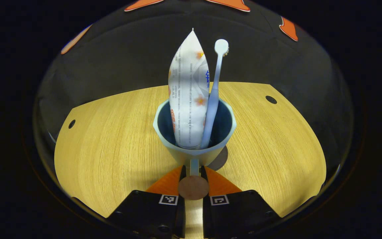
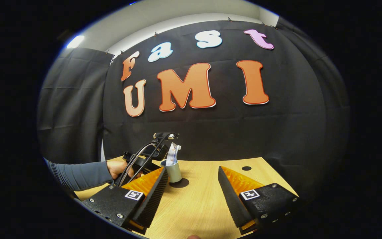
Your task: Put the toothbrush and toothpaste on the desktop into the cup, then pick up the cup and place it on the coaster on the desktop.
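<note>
Both left gripper [image 1: 193, 172] jaws pinch the cup [image 1: 194, 132] handle (right gripper [image 2: 192, 186] jaws wide).

Wooden desktop [image 2: 197, 199], black cloth wall [image 2: 297, 132]

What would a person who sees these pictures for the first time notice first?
In the left gripper view, the pale blue cup stands out at the centre, with the toothpaste tube and toothbrush upright inside it. The left gripper pinches the cup's handle above the wooden desktop. In the right gripper view, the right gripper hangs open, apart from the cup.
</note>
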Tool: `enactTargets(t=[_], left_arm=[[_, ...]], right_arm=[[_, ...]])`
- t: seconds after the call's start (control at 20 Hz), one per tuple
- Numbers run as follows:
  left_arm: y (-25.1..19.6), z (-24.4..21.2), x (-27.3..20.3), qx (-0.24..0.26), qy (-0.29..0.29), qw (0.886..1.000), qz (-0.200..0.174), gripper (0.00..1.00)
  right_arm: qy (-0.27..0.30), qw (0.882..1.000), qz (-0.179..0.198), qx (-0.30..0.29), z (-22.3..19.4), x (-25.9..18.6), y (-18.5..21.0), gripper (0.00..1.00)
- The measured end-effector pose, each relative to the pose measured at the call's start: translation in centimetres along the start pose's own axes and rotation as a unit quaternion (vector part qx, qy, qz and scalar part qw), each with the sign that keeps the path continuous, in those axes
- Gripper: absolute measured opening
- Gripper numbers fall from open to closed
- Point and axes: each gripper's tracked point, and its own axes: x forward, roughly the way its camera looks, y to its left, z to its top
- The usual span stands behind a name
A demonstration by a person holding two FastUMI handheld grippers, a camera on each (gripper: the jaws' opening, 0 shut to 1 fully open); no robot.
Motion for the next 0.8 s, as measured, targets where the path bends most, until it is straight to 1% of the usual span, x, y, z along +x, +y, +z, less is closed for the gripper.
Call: enactTargets(t=[0.2, 0.3, 0.35, 0.4, 0.45, 0.55, 0.65, 0.75, 0.8], left_arm=[[0.2, -0.2, 0.0, 0.005, 0.009, 1.000, -0.004, 0.20], [0.3, -0.4, -0.2, 0.004, 0.022, 1.000, 0.001, 0.20], [0.2, 0.5, -0.6, 0.005, 0.010, 1.000, 0.003, 0.20], [0.2, 0.0, -0.1, 0.004, 0.010, 1.000, 0.004, 0.20], [0.1, -0.3, 0.0, 0.008, 0.015, 1.000, 0.003, 0.20], [0.4, -0.7, -0.1, 0.034, 0.006, 0.999, 0.003, 0.24], [0.0, -1.6, -0.5, 0.041, 0.000, 0.999, -0.004, 0.35], [-1.3, -3.0, -1.7, 0.024, 0.002, 0.999, -0.044, 0.72], [-1.8, -3.6, -2.6, 0.018, -0.001, 0.998, -0.061, 0.79]], right_arm=[[0.007, 1.000, -0.011, -0.001, -0.7, -0.2, -0.9, 0.91], [0.014, 1.000, -0.014, 0.002, -1.4, -0.2, -1.2, 0.90], [0.016, 1.000, -0.014, 0.005, -1.6, -0.2, -1.2, 0.90], [0.018, 1.000, -0.015, 0.007, -1.9, -0.2, -1.3, 0.90], [0.022, 1.000, -0.018, 0.010, -2.2, -0.1, -1.5, 0.90], [0.028, 0.999, -0.023, 0.018, -2.8, 0.0, -1.7, 0.90], [0.038, 0.999, -0.028, 0.025, -3.5, -0.2, -1.9, 0.90], [0.034, 0.998, -0.036, 0.030, -3.8, -0.7, -1.9, 0.90], [0.034, 0.998, -0.042, 0.026, -3.9, -0.9, -2.0, 0.90]])
